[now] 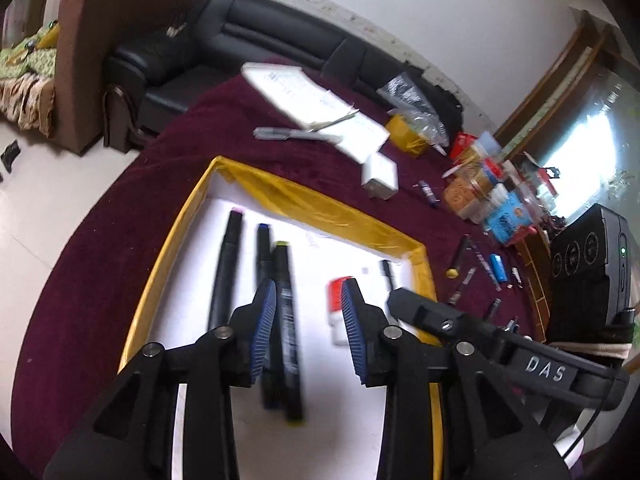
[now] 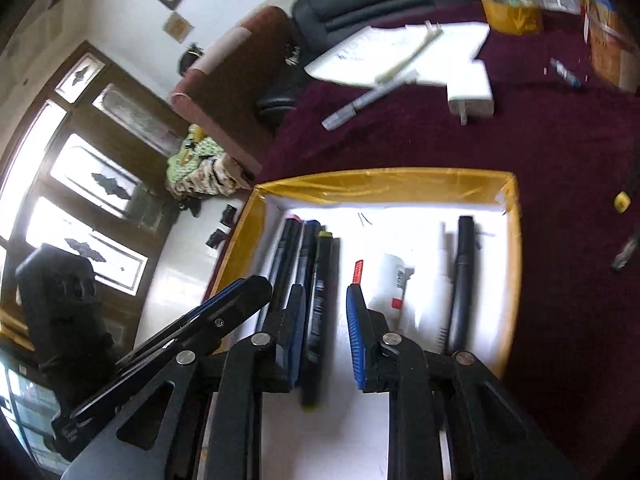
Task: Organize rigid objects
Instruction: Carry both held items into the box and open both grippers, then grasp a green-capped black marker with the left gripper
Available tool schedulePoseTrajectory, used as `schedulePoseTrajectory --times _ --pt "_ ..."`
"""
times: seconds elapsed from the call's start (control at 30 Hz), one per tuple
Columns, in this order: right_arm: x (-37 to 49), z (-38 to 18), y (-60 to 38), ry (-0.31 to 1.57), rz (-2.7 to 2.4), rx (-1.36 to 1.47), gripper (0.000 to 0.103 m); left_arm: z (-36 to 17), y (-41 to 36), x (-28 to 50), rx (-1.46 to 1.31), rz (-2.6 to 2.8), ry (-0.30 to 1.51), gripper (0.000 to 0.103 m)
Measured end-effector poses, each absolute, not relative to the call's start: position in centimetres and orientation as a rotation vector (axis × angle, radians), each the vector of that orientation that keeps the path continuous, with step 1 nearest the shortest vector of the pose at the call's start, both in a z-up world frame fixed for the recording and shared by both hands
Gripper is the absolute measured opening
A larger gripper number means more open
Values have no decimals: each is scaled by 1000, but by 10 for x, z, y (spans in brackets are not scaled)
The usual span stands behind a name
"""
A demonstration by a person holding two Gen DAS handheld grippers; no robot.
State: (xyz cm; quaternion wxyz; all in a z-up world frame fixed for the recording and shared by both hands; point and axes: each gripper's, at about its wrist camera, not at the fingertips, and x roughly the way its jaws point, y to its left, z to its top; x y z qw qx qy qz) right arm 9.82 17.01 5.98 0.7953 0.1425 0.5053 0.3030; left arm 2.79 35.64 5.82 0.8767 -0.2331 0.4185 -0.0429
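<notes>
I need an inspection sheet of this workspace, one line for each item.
Surface: maroon cloth over the table.
Job's things: three black markers side by side in the yellow-rimmed tray, with a white tube and a black pen.
Clutter: papers, white charger, grey pen, tape roll, packets.
Grippers: left gripper and right gripper open, empty, over the tray.
Cables: nothing seen.
Surroundings: black sofa, window.

Motion blur is smearing the black markers [image 1: 280, 320] in the tray. The gripper's blue pad [image 1: 264, 332] is hiding part of one. Small items [image 1: 496, 268] on the cloth are staying too tiny to identify.
</notes>
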Motion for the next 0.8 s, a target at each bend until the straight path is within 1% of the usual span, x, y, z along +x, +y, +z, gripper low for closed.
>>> schedulePoseTrajectory --times 0.07,0.1,0.17,0.2,0.23,0.3,0.37,0.43,0.53,0.7,0.8 --pt "87 77 155 1021 649 267 24 71 349 17 -472 -104 845 48" --pt "79 87 146 974 639 237 27 78 345 11 -466 -114 828 50" --pt "57 109 123 847 587 156 38 93 335 -4 -460 -137 787 55" --pt "43 120 109 767 546 108 53 99 329 -10 -459 -146 774 55" --pt "28 128 93 682 496 64 71 106 321 -17 -458 -166 757 57" --pt "7 136 64 553 401 19 89 116 304 -27 -462 -211 736 59" --pt "-4 135 33 492 311 8 90 124 278 -36 -441 -258 723 61" --pt "-2 131 2 513 259 28 90 127 252 -41 -420 -288 724 66" --pt "6 117 -55 570 192 105 90 123 216 -48 -409 -330 758 67" --pt "-3 105 -131 584 96 223 90 90 161 -50 -497 -446 876 66" --pt "-1 103 -169 584 49 260 90 67 134 -48 -492 -441 945 66"
